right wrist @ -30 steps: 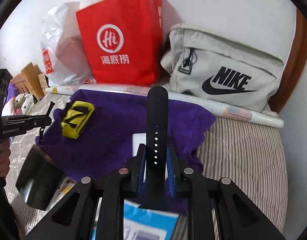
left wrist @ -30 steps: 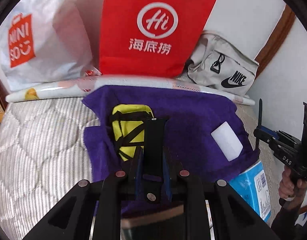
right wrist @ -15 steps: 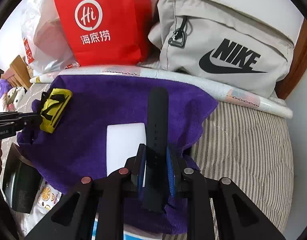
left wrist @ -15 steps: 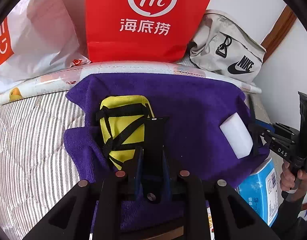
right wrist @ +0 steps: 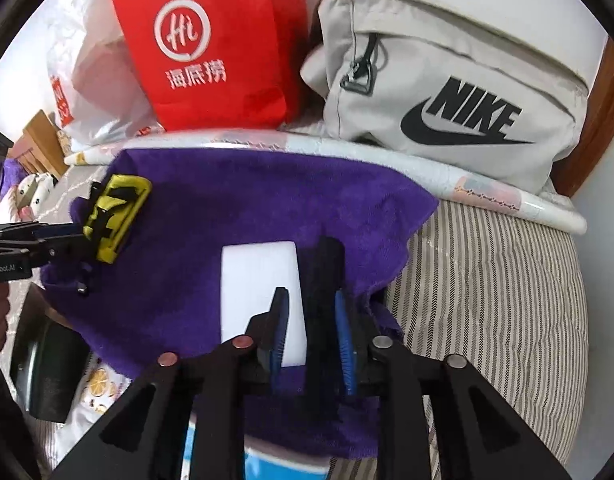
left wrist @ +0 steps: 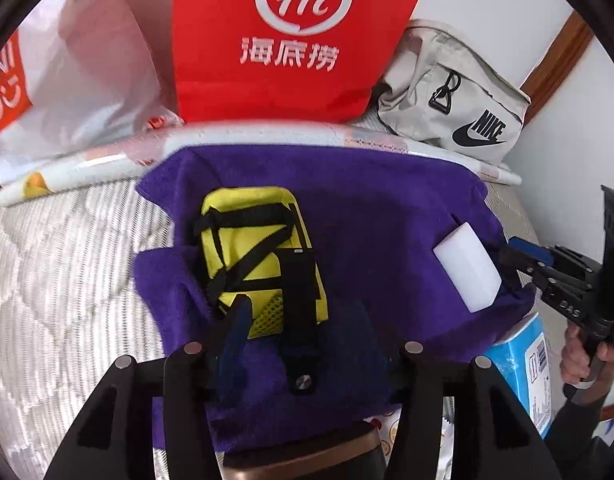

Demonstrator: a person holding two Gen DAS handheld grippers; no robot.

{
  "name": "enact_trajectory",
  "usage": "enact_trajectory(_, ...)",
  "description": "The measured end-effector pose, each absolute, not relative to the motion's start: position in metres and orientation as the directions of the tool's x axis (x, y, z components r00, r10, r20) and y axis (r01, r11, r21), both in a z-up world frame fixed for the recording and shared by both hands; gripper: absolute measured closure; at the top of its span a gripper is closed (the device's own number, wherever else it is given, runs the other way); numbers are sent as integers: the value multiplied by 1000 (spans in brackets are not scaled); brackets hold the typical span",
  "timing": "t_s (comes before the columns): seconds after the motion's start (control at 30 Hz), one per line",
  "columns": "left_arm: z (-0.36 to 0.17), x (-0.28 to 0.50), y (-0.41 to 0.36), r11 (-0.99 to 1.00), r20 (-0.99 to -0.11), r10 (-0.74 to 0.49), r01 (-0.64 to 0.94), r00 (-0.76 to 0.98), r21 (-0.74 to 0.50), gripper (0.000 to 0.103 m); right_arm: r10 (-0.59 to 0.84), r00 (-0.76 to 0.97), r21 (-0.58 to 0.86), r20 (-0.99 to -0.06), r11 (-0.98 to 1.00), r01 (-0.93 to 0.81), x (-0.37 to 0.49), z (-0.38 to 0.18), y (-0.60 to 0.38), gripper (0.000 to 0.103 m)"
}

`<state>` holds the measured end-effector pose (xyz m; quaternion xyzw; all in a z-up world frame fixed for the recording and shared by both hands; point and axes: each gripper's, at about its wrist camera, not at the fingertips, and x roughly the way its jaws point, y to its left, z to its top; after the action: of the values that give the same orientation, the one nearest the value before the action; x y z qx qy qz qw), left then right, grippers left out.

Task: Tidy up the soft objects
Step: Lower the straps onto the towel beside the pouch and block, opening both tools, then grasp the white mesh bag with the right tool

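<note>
Black strap piece (left wrist: 299,300) in the left view: half a sec ago it was clamped upright in the left tool (left wrist: 301,320). Now the jaws are opening and stand well apart, w/ the strap lying free btwn them. Its far end rests on the yellow pouch (left wrist: 243,232) and its stud end on the purple towel (left wrist: 387,220). So that piece looks set down, left tool released.

The second black strap piece (right wrist: 325,300) in the right view was likewise pinched a moment ago. The right tool (right wrist: 311,308) is opening too. The strap is still btwn the jaws, close against the right-hand pad, w/ a clear gap to the other pad, so no squeeze on it. It's blurred, so I can't tell if it's fully down on the towel yet. It sits just beside the white block (right wrist: 259,280).

Judgement: both strap pieces are being dropped onto the towel w/ the other soft bits. Next would prob be backing both tools off w/o dragging the straps.

Pose: both tools point steeply down at the towel from the near edge of the bed (left wrist: 67,260), left over the pouch end, right over the block end. The right one has come lower and closer than a sec ago. A hand (left wrist: 579,344) grips the right tool's handle at the frame edge.

Behind the towel, a red paper bag (left wrist: 299,40) and a grey Nike bag (right wrist: 447,92) stand against the wall.
</note>
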<state>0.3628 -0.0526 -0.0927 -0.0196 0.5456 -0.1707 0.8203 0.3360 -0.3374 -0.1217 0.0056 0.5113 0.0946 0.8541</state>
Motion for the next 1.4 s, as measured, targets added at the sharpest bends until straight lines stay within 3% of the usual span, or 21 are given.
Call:
enact_trajectory(0.37, -46, 312, -34, 953, -859, -275, 241, 433, -183, 52, 196, 551, 128, -811, 979, -160, 283, -66, -333, 54)
enact_trajectory(0.73, -9, 224, -10, 957, -817, -277, 224, 506, -186, 52, 254, 593, 164, -764, 966, -202, 190, -27, -317, 43)
enact_trajectory(1.1, -40, 143, -23, 955, -830, -266, 250, 491, -159, 52, 299, 566, 181, -768, 949, -256, 93, -48, -296, 39)
enact_trajectory(1.4, -85, 115, -20, 954, -854, -276, 235, 441, -187, 52, 310, 524, 211, -793, 947, -241, 63, -86, -293, 39)
